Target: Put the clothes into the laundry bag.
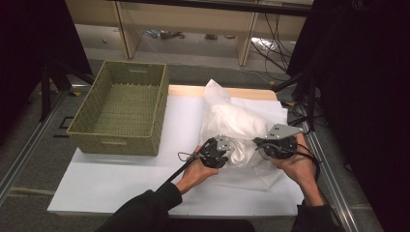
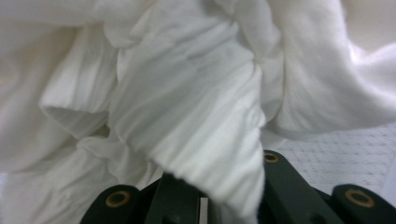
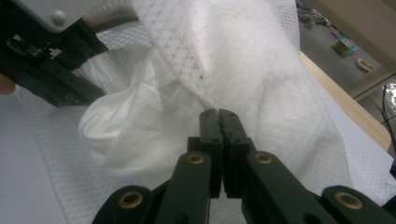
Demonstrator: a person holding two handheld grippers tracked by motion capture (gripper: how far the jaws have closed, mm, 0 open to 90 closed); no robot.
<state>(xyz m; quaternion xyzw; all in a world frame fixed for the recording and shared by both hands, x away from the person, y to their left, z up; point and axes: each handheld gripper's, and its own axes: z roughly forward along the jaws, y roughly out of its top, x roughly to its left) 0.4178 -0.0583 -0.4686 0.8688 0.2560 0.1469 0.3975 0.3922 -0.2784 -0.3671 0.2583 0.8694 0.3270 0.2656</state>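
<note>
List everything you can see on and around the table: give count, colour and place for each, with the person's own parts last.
Woven rectangular basket: one, olive green, empty, table's far left.
White mesh laundry bag: one, table's right half, its edge pinched by the right gripper.
Crumpled white cloth: one, at the bag's mouth, a fold between the left gripper's jaws.
White table sheet: one, covering the tabletop.
Wooden shelving: pale, beyond the table.
Left gripper: black, shut on the cloth.
Right gripper: black, shut on the bag.
Sleeves: two, dark, bottom edge.
</note>
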